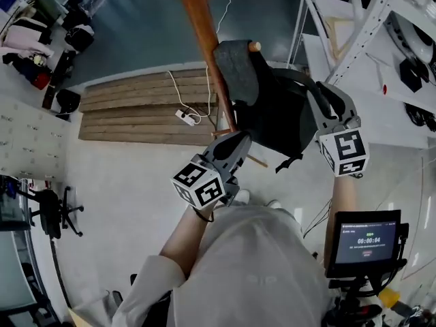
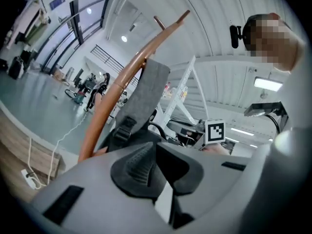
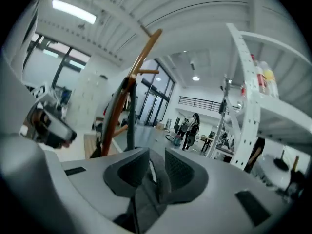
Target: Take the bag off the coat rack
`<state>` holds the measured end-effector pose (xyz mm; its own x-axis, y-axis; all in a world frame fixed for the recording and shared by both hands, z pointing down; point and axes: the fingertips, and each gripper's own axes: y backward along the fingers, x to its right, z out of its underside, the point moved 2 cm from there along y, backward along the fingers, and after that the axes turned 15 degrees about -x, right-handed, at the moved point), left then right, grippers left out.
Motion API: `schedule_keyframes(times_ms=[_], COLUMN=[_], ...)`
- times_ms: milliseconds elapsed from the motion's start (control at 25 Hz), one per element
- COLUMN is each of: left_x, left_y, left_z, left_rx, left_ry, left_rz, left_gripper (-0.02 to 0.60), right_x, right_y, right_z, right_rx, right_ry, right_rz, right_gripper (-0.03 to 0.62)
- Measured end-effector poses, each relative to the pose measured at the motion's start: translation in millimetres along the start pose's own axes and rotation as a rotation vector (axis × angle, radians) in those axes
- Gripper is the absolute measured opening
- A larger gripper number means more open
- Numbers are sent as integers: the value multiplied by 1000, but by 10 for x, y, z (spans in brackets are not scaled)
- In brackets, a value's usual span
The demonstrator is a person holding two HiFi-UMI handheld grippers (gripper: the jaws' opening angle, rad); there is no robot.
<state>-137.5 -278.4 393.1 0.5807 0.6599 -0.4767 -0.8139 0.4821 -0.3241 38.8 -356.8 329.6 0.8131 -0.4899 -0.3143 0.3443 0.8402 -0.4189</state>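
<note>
A dark bag [image 1: 276,118] hangs on the brown wooden coat rack [image 1: 199,29], its wide grey strap [image 1: 235,70] looped over a peg [image 1: 254,46]. My right gripper [image 1: 321,95] is at the bag's upper right; in the right gripper view it [image 3: 157,167] is shut on a grey strap of the bag [image 3: 146,199]. My left gripper [image 1: 238,140] sits by the bag's lower left edge. Its jaws [image 2: 155,152] are shut with nothing between them, and they point up at the grey strap [image 2: 146,91] and the rack pole [image 2: 119,89].
White metal shelving [image 1: 361,33] stands close on the right. Wooden planks [image 1: 136,104] with a power strip [image 1: 185,118] lie on the floor behind the rack. A small screen on a stand [image 1: 364,240] is at the lower right, an office chair [image 1: 51,210] at the left.
</note>
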Motion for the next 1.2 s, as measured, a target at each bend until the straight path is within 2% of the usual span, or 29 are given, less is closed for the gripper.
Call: schedule_keyframes(times_ms=[120, 200, 280, 400, 600, 840, 1040, 1200], left_x=[-80, -110, -134, -161, -189, -266, -236, -201], left_y=[162, 233, 234, 194, 57, -52, -97, -130], left_z=[-187, -344, -522, -744, -923, -1026, -1015, -996], left_rx=[34, 48, 54, 54, 52, 50, 39, 55], left_ry=[-55, -128, -200, -262, -348, -407, -431, -428], left_rz=[-111, -199, -290, -401, -548, -736, -776, -824], left_gripper=[25, 95, 154, 201, 302, 314, 314, 314], right_x=[-70, -137, -176, -258, -274, -281, -213, -234], right_y=[-232, -313, -364, -350, -418, -591, -762, -779], right_z=[-56, -68, -62, -67, -7, 33, 14, 57], right_rx=[-126, -180, -219, -262, -338, -367, -361, -322], right_ry=[228, 343, 437, 515, 580, 529, 542, 516], right_rz=[59, 83, 94, 74, 103, 81, 205, 201], right_gripper=[86, 86, 97, 100, 100, 100, 95, 54])
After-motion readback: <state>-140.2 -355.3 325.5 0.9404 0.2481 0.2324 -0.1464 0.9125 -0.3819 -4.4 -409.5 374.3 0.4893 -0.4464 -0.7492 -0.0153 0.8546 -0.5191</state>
